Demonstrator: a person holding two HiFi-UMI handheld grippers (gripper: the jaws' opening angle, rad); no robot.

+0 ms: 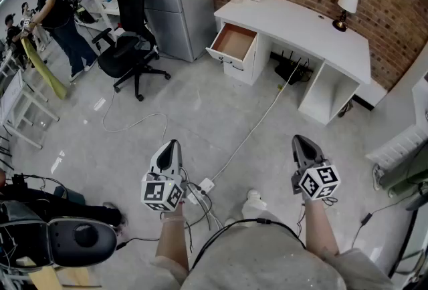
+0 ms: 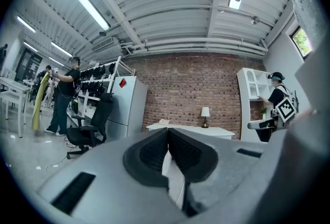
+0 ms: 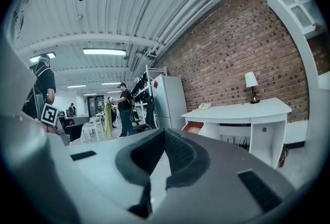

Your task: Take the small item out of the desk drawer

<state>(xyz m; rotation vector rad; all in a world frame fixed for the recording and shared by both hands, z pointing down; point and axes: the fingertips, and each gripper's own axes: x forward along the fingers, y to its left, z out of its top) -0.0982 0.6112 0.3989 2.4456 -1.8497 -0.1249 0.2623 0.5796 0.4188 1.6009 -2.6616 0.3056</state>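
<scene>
The person is holding the grey left gripper [image 1: 172,145] and grey right gripper [image 1: 299,140] out level, each with its jaws pressed together on nothing, well apart from the curved white desk [image 1: 294,15]. Its brown-lined drawer [image 1: 227,56] is standing open; no small item is showing inside from this far away.

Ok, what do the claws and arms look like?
The left claw and right claw are grey beak-shaped shells tapering to a point, with black ribbed pads inside. Each carries a white cube with black square markers. The forearms are unsleeved; a black cable crosses the grey top.
</scene>
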